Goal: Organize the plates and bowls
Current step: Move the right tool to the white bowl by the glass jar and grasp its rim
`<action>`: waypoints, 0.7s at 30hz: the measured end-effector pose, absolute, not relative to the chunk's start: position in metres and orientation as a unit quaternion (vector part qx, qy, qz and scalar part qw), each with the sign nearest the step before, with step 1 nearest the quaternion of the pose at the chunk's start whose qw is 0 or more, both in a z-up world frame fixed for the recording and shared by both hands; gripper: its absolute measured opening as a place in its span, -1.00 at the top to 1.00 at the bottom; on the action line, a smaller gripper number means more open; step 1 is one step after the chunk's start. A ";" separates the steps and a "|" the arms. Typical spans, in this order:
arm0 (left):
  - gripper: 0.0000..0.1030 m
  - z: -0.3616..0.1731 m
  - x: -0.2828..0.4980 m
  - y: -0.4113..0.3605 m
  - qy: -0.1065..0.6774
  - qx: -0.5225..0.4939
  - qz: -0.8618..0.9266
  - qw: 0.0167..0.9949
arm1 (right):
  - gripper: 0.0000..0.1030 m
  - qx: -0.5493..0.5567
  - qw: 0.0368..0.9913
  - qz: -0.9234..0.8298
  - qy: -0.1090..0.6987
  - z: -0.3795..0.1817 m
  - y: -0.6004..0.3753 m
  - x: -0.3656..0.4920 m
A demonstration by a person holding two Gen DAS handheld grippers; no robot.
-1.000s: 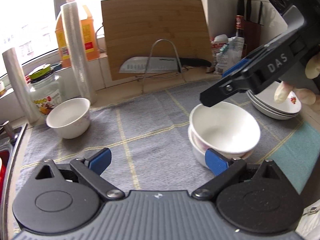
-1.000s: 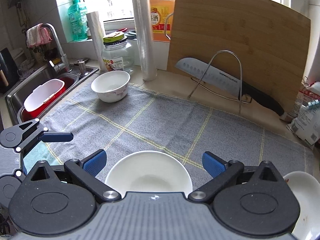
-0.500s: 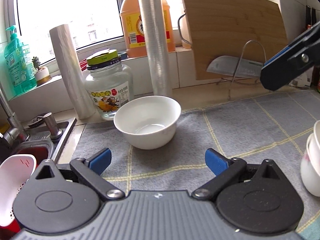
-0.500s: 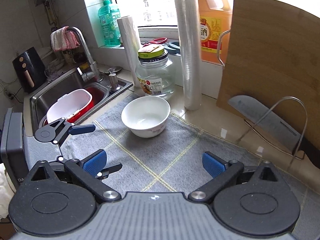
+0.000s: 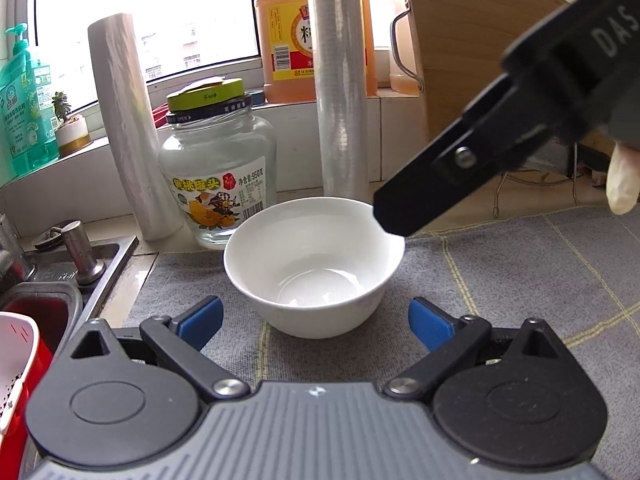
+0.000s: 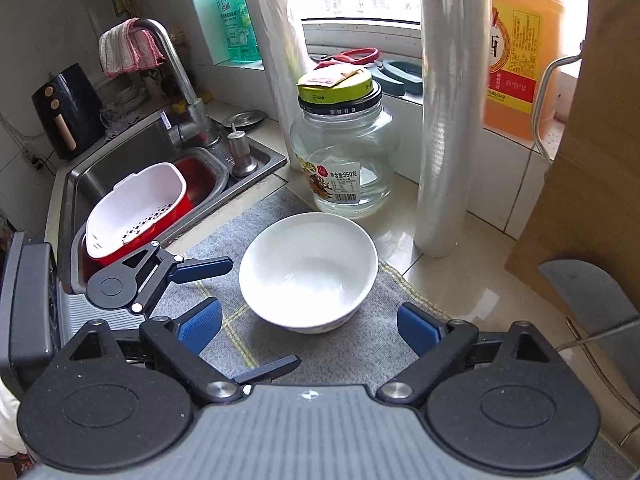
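A single white bowl [image 5: 314, 256] stands upright and empty on the grey checked mat [image 5: 520, 264], near the sink. My left gripper [image 5: 316, 322] reaches it from the near side, its blue pads on either side of the bowl's near wall and clear of it; its jaws are closing. In the right wrist view the same bowl [image 6: 308, 268] sits between the tips of my right gripper [image 6: 310, 326], whose jaws are also closing without touching it. A right gripper finger [image 5: 460, 172] hangs over the bowl's right rim. The left gripper's fingers [image 6: 200, 269] lie at the bowl's left.
Behind the bowl stand a glass jar [image 6: 344, 160], two cling film rolls [image 6: 448, 120], an orange oil jug [image 5: 316, 32] and a wooden cutting board [image 6: 592, 184]. The sink [image 6: 120, 168] at the left holds a red and white colander [image 6: 136, 216]. A gloved fingertip [image 5: 622, 184] shows at right.
Both grippers swung left, away from the stacked bowls and plates, and closed in on the single bowl by the sink. Both pairs of jaws have narrowed a little.
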State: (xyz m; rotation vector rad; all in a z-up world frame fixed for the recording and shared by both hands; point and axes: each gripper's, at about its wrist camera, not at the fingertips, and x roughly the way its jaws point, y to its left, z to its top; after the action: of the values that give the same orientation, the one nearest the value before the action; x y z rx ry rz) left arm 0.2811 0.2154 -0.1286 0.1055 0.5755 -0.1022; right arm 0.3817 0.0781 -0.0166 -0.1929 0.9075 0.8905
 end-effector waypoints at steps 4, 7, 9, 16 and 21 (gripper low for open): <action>-0.90 -0.131 0.285 0.219 0.285 0.043 -0.053 0.956 | -0.81 -0.087 0.794 0.413 0.437 -0.024 0.089 0.401; -0.90 -0.133 0.288 0.221 0.287 0.041 -0.057 0.956 | -0.74 -0.076 0.789 0.412 0.448 -0.029 0.095 0.415; -0.88 -0.134 0.290 0.222 0.289 0.038 -0.061 0.955 | -0.64 -0.075 0.784 0.410 0.459 -0.033 0.101 0.423; -0.85 -0.134 0.296 0.224 0.286 0.029 -0.067 0.955 | -0.44 -0.068 0.772 0.410 0.480 -0.046 0.114 0.443; -0.83 -0.135 0.297 0.225 0.283 0.028 -0.067 0.956 | -0.36 -0.075 0.767 0.411 0.486 -0.052 0.123 0.448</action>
State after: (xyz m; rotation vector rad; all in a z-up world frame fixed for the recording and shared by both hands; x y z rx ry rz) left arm 0.2968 0.2255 -0.1347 0.0568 0.5734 -0.1362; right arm 0.4485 0.1228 -0.0519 -0.1618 1.0563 0.8927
